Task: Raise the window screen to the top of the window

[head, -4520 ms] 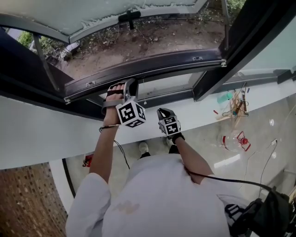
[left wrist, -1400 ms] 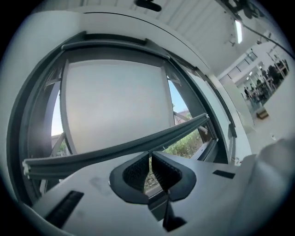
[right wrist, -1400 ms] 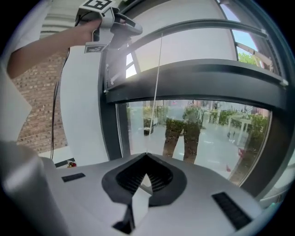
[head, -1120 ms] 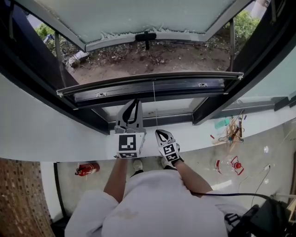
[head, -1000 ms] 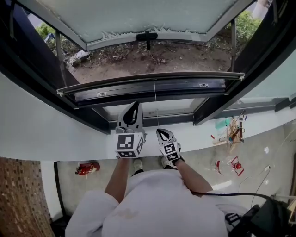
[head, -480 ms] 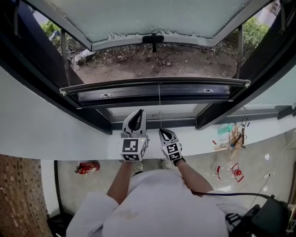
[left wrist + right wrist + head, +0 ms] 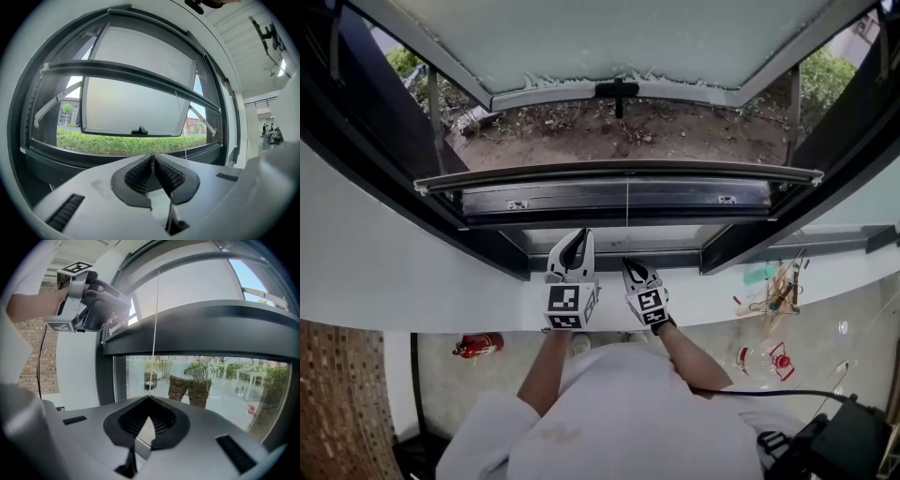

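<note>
The window screen's dark bar (image 7: 619, 178) (image 7: 131, 72) (image 7: 201, 329) spans the open window frame. A thin pull cord (image 7: 627, 211) (image 7: 155, 319) drops straight from it into the tips of my right gripper (image 7: 631, 266) (image 7: 149, 398), which is shut on the cord's end. My left gripper (image 7: 573, 242) (image 7: 153, 158) (image 7: 123, 303) is shut on nothing and hangs level beside the right one, below the bar and above the white sill (image 7: 412, 291). Beyond the bar, the glass sash (image 7: 619, 37) (image 7: 136, 101) stands pushed outward.
Dark window frame posts (image 7: 769, 234) flank the opening. On the floor below lie a red fire extinguisher (image 7: 473, 344) and small clutter (image 7: 773, 281). A brick wall (image 7: 347, 394) is at lower left, and a cable and black bag (image 7: 844, 441) at lower right.
Several seconds ago my left gripper was up at the bar; now it hangs lower by the sill, apart from it. Over the last second both grippers drifted slightly; the cord stays at the right tips.
</note>
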A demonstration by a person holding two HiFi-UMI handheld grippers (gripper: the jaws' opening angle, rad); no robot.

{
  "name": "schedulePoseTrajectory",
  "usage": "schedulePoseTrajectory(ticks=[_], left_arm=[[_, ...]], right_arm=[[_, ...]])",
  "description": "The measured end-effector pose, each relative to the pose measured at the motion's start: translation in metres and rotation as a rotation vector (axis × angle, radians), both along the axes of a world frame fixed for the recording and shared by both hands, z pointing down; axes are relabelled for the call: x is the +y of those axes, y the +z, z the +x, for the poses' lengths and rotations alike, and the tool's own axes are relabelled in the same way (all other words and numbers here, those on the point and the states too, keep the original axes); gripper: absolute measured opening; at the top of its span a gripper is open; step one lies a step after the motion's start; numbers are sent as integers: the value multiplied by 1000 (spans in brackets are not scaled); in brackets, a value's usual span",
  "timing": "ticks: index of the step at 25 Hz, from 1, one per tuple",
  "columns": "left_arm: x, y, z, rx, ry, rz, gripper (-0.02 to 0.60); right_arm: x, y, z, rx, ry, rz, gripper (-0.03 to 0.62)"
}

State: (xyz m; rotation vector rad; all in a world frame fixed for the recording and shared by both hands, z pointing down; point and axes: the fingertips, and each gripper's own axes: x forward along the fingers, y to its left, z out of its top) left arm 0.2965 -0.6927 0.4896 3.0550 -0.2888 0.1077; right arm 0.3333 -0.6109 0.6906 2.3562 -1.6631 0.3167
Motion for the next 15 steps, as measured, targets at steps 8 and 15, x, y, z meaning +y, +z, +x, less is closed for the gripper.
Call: schedulePoseTrajectory(ticks=[8,15], left_arm=[[-8,-1,16,12,19,-13,20],[-11,1,23,12,33,-17,20]], right_arm=[[-1,-26,-1,58,-37,30,0],[9,-45,5,66,-12,72,0]])
